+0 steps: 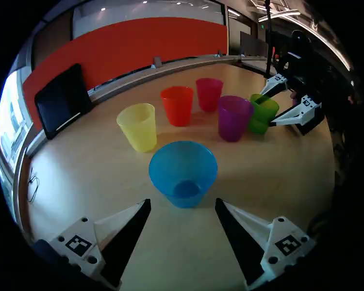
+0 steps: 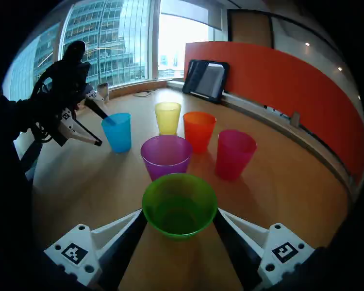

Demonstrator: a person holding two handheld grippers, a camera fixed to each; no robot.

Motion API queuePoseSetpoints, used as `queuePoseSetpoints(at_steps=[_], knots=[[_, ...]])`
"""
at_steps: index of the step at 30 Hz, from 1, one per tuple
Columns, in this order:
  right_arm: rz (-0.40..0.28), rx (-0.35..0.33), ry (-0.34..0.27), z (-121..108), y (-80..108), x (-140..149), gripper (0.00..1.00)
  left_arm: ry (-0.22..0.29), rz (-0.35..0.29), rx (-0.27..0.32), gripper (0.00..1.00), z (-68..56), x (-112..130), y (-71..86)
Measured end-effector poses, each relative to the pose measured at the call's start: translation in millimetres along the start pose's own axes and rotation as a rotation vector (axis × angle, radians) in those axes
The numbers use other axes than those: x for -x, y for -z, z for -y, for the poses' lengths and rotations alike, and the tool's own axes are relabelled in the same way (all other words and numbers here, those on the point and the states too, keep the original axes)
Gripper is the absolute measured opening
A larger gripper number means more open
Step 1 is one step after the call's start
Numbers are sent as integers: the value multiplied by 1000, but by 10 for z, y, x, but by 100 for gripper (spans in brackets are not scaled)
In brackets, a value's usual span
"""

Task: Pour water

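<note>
A blue cup (image 1: 183, 172) stands upright just ahead of my left gripper (image 1: 182, 208), whose fingers are spread wide open and stop short of the cup's sides. The right gripper view shows this blue cup (image 2: 118, 132) with the left gripper (image 2: 92, 123) beside it. A green cup (image 2: 179, 203) sits between the fingers of my right gripper (image 2: 179, 216), both touching its sides. Seen from the left gripper view, the green cup (image 1: 262, 112) looks slightly tilted in the right gripper (image 1: 279, 103), close beside a purple cup (image 1: 234, 118). No water is visible in any cup.
Yellow (image 1: 138, 127), orange (image 1: 177, 105) and magenta (image 1: 209, 94) cups stand in a cluster on the wooden table (image 1: 109, 203). A black tablet (image 1: 63, 99) leans against the red wall. A thin cable (image 1: 32, 186) lies near the window-side edge.
</note>
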State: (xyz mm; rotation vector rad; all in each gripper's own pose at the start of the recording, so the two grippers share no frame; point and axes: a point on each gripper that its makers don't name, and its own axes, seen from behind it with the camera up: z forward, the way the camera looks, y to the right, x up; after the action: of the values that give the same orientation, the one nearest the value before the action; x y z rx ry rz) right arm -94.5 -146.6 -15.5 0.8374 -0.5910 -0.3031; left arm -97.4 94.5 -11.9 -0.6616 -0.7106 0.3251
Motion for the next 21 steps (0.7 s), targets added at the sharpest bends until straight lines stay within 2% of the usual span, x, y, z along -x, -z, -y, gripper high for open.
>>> queuePoseSetpoints(at_steps=[12,21], knots=[[-23,63,-29,-72,282,102,100,34,-35,-34,99,59,14,168],[-77,137,-72,-129,548,90,100,63,-91,-95,99,166,-3,396]])
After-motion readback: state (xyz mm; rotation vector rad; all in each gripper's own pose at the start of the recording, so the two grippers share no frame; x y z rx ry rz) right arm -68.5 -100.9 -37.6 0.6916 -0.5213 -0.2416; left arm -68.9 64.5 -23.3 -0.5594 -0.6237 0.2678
